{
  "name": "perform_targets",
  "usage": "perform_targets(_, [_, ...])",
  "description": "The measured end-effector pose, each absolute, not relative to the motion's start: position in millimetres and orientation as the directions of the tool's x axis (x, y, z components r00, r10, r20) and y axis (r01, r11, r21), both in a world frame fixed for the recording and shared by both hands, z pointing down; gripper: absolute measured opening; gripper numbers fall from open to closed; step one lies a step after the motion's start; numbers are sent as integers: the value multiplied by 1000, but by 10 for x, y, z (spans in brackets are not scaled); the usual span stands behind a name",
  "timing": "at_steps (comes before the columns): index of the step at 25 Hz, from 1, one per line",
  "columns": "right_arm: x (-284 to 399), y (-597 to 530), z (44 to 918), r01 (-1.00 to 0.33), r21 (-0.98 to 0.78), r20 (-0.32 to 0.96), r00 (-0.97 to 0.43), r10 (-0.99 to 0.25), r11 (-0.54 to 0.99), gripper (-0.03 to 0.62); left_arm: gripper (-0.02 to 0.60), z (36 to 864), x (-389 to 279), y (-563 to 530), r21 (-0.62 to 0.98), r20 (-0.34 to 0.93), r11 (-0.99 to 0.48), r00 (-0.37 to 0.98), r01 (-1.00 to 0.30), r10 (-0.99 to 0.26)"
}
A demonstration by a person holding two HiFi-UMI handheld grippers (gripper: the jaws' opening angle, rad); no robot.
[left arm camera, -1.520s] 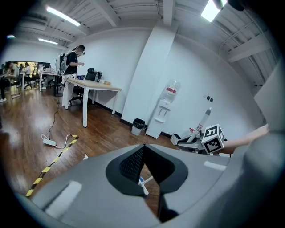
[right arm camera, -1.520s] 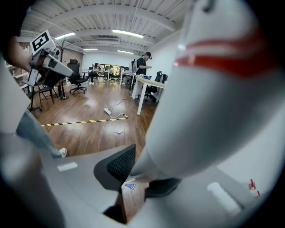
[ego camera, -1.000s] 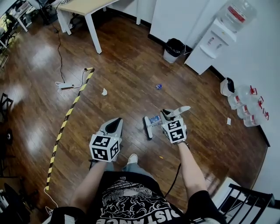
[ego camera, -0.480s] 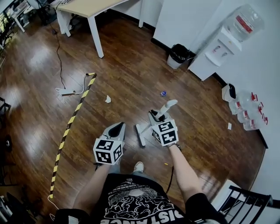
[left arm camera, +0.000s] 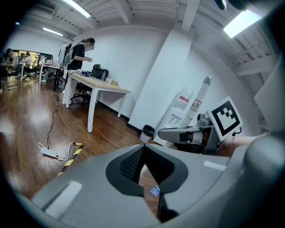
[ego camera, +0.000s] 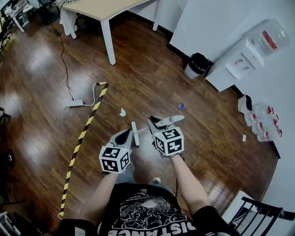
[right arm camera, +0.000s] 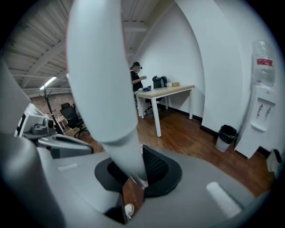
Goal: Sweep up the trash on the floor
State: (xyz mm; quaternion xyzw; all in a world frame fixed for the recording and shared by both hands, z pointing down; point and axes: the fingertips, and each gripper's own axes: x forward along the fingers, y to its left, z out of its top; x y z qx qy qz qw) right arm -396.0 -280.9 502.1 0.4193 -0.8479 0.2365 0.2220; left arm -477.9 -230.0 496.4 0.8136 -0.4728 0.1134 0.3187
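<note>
My right gripper is shut on the white handle of a broom, whose white head rests on the wood floor just right of my left gripper. In the right gripper view the handle fills the jaws. The left gripper's jaws meet at the tip; something dark sits low between them, unclear what. A crumpled white paper lies ahead of the broom head. A small blue scrap lies further right. A blue wrapper shows on the floor through the left jaws.
A wooden table stands ahead, with a person beside it. A black bin and water dispenser stand by the wall, bottles at right. A power strip and yellow-black tape lie at left. A black chair is at bottom right.
My right gripper has swung left with the broom, and the broom head has slid leftward across the floor to beside the left gripper. The camera has shifted, so the room sits lower and further right.
</note>
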Motion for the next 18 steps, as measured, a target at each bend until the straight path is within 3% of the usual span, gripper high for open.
perform_targets(11, [-5301,-4018,5027,-788,-216,466,-601,-649,576,40,5,5064,-5707,-3027,379,524,-335,498,-863,-691])
perform_targets(18, [-5615,-4497,5328,-817,-256,441,-574,-690,517,40,5,5172,-6181,-3203,355,546,-281,442,-892,-711])
